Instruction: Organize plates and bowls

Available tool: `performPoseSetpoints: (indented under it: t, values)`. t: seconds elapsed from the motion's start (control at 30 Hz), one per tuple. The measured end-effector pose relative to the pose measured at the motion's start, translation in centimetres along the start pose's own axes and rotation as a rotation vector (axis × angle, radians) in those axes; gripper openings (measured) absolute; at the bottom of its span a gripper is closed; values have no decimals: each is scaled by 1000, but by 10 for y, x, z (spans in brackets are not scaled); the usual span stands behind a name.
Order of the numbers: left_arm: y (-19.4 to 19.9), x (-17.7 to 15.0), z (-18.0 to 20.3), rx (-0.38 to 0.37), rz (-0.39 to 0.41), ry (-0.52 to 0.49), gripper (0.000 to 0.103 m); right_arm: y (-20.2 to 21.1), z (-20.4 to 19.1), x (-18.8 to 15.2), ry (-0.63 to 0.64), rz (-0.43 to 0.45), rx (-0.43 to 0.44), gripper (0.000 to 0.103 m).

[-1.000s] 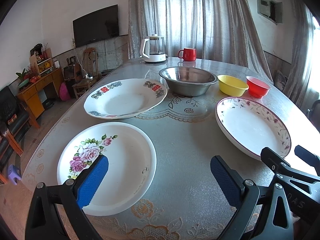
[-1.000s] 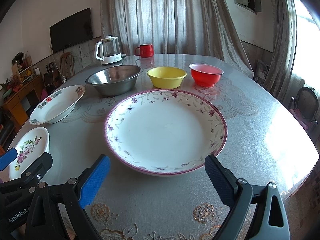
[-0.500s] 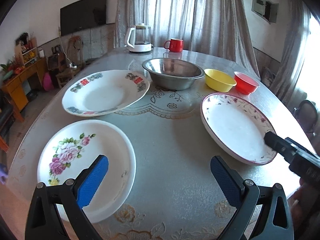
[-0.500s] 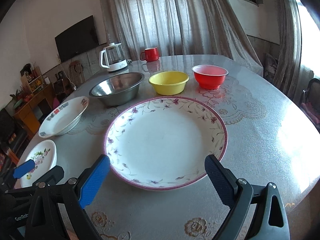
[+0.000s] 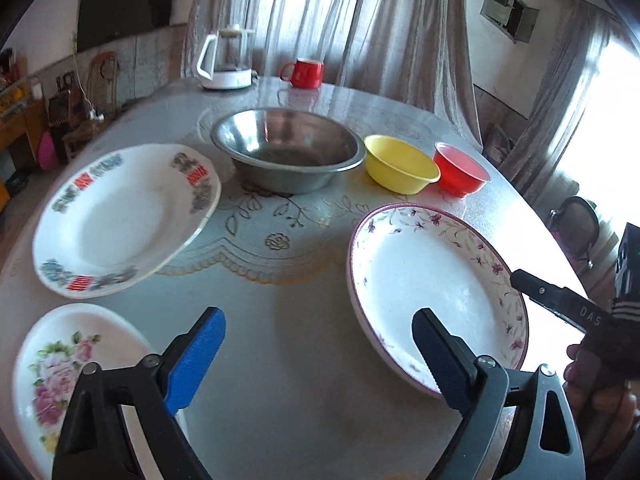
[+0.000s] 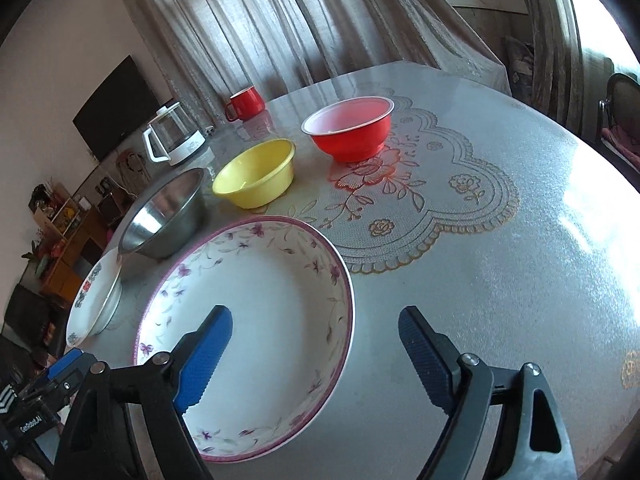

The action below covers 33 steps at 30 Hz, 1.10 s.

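Note:
Three plates lie on the round table: a purple-rimmed floral plate (image 5: 432, 280) (image 6: 256, 304), a plate with red and blue marks (image 5: 116, 216) (image 6: 94, 300), and a rose plate (image 5: 56, 376) at the near left. Behind them stand a steel bowl (image 5: 286, 148) (image 6: 164, 216), a yellow bowl (image 5: 400, 164) (image 6: 256, 172) and a red bowl (image 5: 460, 168) (image 6: 350, 128). My left gripper (image 5: 320, 354) is open above the table between the rose plate and the floral plate. My right gripper (image 6: 316, 354) is open, straddling the floral plate's right rim.
A white kettle (image 5: 226, 60) (image 6: 172, 140) and a red mug (image 5: 304, 73) (image 6: 244, 104) stand at the table's far edge. Curtains hang behind. A cabinet and a chair stand to the left of the table, another chair (image 6: 620, 116) to the right.
Both grippers moved forward and to the right over the table. The right gripper now reaches over the floral plate's right rim; the rose plate slid toward the left view's corner.

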<state>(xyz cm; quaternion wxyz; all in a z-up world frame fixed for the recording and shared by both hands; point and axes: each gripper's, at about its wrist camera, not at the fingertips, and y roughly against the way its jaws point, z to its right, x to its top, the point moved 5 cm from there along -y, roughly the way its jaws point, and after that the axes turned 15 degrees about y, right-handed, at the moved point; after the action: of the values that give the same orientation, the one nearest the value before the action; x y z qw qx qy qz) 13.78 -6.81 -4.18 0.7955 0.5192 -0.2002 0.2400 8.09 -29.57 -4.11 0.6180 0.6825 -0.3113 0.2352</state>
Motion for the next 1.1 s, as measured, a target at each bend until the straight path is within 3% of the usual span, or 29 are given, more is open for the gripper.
performPoseSetpoints:
  t: [0.1,0.17,0.2,0.3,0.5,0.53,0.57,0.67,0.83,1.0,1.1]
  values:
    - [-17,2,3,8,-39,8,84,-11,3,1,18,-25,11,68]
    - [-29,3,5,11,-75,15,62,-19,3,0,33,-45,19,52]
    - [-36,2,6,10,-97,18,57,-22,3,-1,40,-51,22,49]
    - [-50,0,10,10,-137,16,53,-31,4,-5,49,-75,25,35]
    - [-56,-5,24,-14,-128,-34,49,-33,2,-4,87,-72,48,35]
    - [-57,-6,28,-32,-137,-39,40,-33,2,-4,90,-72,52,35]
    - [-57,-8,31,-58,-154,-42,38,-33,2,-4,91,-72,55,36]
    - [-55,-9,33,-38,-133,-53,37,-33,1,-4,96,-75,55,36]
    - [-50,-7,28,-74,-138,-7,37,-33,-1,-4,99,-80,43,36]
    - [-48,-9,27,-27,-107,-32,37,-32,0,-3,90,-79,42,37]
    - [-46,-2,12,-15,-92,5,37,-30,-11,-3,98,-76,97,36]
